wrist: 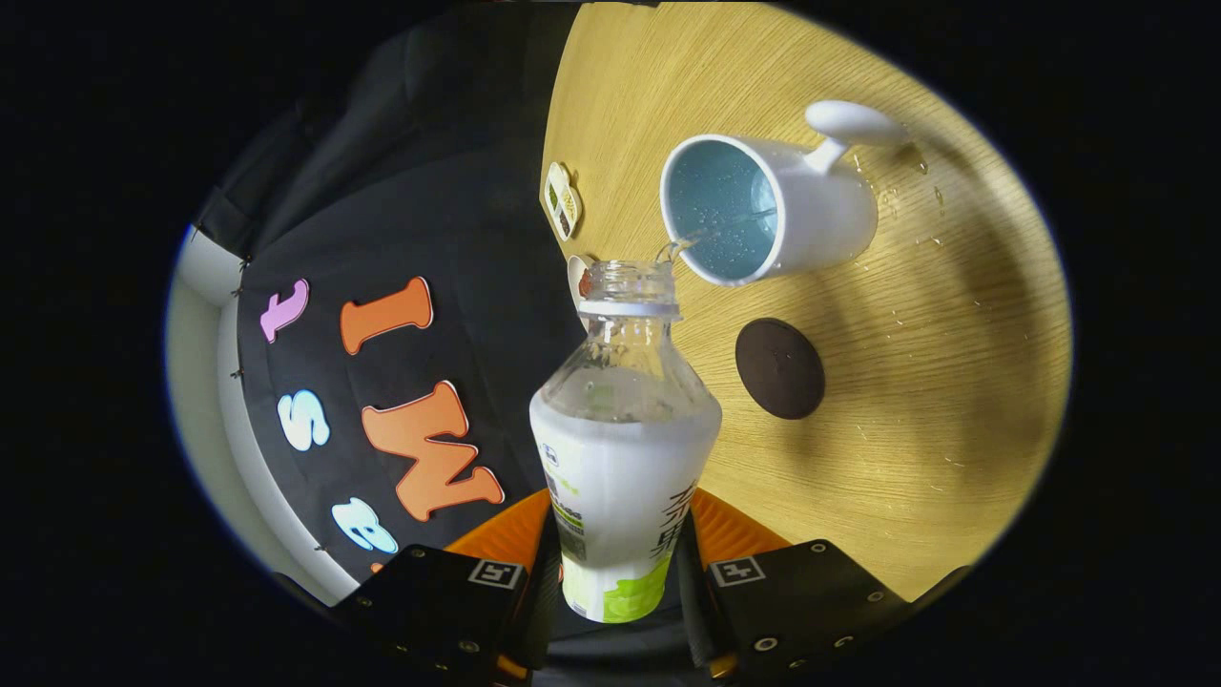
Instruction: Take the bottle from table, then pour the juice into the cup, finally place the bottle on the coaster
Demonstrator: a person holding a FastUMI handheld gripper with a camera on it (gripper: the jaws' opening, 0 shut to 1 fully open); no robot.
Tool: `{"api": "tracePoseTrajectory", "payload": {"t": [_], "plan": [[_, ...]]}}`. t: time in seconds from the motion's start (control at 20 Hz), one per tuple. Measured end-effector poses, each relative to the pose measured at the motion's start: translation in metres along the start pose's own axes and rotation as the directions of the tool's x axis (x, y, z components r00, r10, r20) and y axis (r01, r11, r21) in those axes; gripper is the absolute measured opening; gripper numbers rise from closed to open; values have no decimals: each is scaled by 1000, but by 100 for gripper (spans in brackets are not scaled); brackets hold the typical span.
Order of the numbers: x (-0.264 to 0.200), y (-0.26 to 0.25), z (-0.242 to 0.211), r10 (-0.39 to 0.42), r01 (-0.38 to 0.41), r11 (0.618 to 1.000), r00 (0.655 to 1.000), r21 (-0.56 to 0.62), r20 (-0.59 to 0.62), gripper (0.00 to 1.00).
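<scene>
The gripper [620, 563] pinched the bottle [625, 458] low on its labelled body, both fingers pressing. The thin plastic was probably light, slick and yielding; a firm mid-body hold suited it. Beyond, liquid streamed into the cup [773, 205]. The coaster [779, 368] lay near.

gripper [620, 549], tilted, jaws clamped on bottle [620, 458]

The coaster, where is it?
In the gripper view the dark round coaster lies on the wooden table, just below the white cup and beside the bottle.
</scene>
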State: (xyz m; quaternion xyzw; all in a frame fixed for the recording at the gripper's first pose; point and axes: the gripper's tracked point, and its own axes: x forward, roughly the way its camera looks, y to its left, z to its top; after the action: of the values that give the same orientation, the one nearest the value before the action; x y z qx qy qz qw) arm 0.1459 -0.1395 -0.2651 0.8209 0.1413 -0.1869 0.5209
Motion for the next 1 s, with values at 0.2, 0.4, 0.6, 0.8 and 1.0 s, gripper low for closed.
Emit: {"api": "tracePoseTrajectory", "payload": {"t": [0.2, 0.4, 0.6, 0.8, 1.0], "plan": [[-2, 3, 2, 4, -4, 1000, 1000, 8, -2, 56], [-5, 7, 2, 7, -7, 1000, 1000, 18, -5, 56], [-6, 9, 2, 15, -14, 1000, 1000, 28, -7, 57], [-7, 8, 2, 12, -12, 999, 1000, 43, -12, 56], [-8, 11, -1, 24, -23, 998, 1000, 61, -20, 56]]}}
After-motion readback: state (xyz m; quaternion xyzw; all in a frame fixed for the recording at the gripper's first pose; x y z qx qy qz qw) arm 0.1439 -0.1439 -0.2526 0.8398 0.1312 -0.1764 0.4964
